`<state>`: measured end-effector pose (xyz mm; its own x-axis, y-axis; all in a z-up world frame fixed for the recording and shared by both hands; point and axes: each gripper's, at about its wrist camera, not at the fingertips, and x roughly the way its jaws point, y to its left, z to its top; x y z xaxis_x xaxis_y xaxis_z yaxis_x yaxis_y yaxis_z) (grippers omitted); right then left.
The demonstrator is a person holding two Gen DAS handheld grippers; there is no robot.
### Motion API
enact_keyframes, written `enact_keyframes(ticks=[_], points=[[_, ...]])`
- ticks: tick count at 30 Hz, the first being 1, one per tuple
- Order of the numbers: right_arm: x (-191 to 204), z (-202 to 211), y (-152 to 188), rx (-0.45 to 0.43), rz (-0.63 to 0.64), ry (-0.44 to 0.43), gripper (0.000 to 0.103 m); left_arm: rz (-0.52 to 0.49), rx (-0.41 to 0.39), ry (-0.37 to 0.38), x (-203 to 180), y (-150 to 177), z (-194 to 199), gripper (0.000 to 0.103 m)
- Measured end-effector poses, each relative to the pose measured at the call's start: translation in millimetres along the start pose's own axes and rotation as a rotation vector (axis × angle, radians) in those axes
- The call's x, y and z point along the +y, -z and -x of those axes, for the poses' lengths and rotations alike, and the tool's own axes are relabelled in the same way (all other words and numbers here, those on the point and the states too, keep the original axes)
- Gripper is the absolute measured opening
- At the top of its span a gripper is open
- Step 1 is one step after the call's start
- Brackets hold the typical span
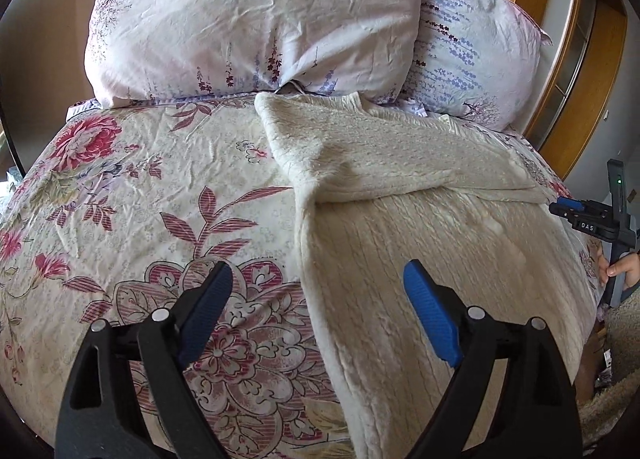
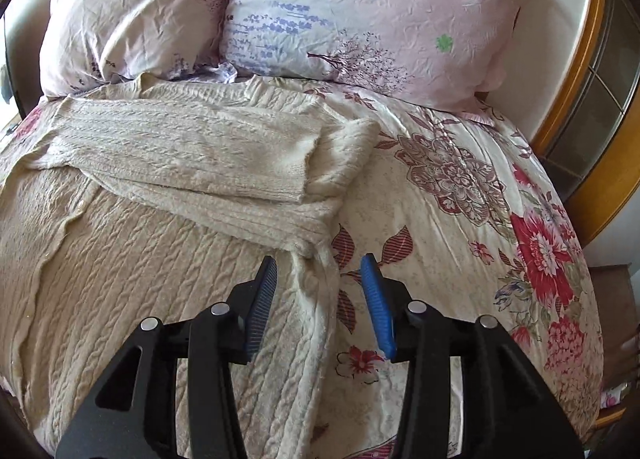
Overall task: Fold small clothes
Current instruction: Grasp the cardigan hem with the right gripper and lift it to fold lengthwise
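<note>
A cream cable-knit sweater [image 1: 440,259] lies flat on the floral bed cover [image 1: 120,199]. One sleeve [image 1: 380,163] is folded across its upper body. My left gripper [image 1: 318,271] hangs open over the sweater's left edge, and nothing sits between its blue pads. In the right wrist view the same sweater [image 2: 140,259] fills the left half, with both sleeves [image 2: 192,151] laid across the chest. My right gripper [image 2: 320,263] is open just above the sweater's right side edge, its pads clear of the knit.
Two pale floral pillows [image 1: 248,19] [image 1: 472,47] lean against the head of the bed behind the sweater. A wooden-framed cabinet [image 2: 592,107] stands to the right of the bed. A hand [image 1: 622,271] grips the right tool's handle at the far right edge.
</note>
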<state>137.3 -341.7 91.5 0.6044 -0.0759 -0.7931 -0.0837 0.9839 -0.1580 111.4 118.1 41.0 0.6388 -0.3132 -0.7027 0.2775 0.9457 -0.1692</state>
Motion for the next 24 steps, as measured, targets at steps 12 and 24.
enact_keyframes(ticks=[12, 24], points=[[11, -15, -4, 0.033, 0.042, 0.050, 0.021, 0.004, 0.030, 0.062, -9, 14, 3, 0.087], [-5, -27, -11, 0.022, -0.074, 0.036, 0.012, -0.009, 0.040, 0.081, -19, 12, 1, 0.087]])
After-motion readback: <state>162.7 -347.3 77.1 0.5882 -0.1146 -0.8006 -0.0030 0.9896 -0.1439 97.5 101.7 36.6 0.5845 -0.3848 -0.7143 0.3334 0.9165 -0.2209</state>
